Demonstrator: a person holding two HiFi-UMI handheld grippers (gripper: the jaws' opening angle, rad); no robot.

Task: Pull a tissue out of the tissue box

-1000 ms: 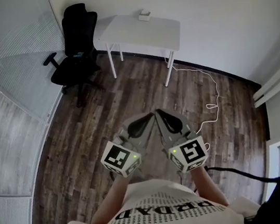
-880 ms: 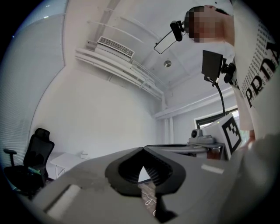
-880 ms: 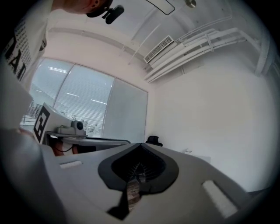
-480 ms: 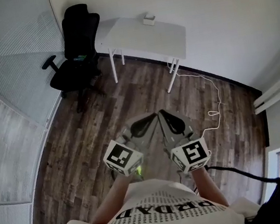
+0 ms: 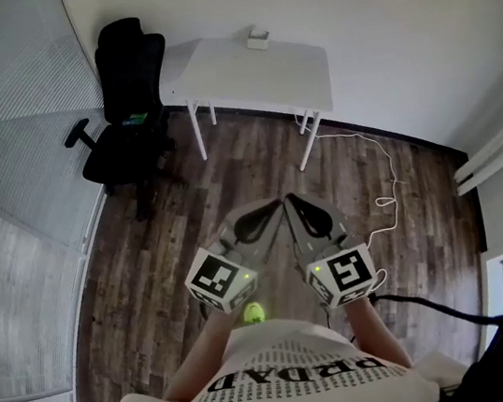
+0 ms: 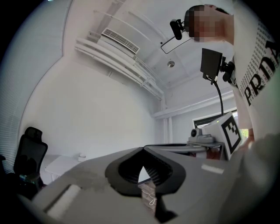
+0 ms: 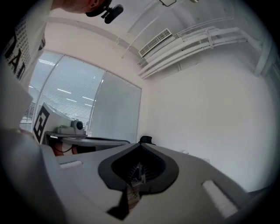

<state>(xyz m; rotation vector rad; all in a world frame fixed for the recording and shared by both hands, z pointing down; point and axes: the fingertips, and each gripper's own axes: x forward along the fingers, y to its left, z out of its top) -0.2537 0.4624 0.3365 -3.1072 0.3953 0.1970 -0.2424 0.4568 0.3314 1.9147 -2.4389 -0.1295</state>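
Before one white table (image 5: 249,68), left gripper (image 5: 274,205) and right gripper (image 5: 290,198), all fingers (image 5: 253,225) together.

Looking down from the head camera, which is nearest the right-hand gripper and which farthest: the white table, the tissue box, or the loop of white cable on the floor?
1. Cable loop: on the floor, off to the right of the right gripper.
2. White table: ahead, against the wall.
3. Tissue box: on the table's far edge, by the wall.

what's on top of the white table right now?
Only a small pale box, at the back edge of the white table. It is too small to make out its opening. Nothing covers the tabletop in the head view.
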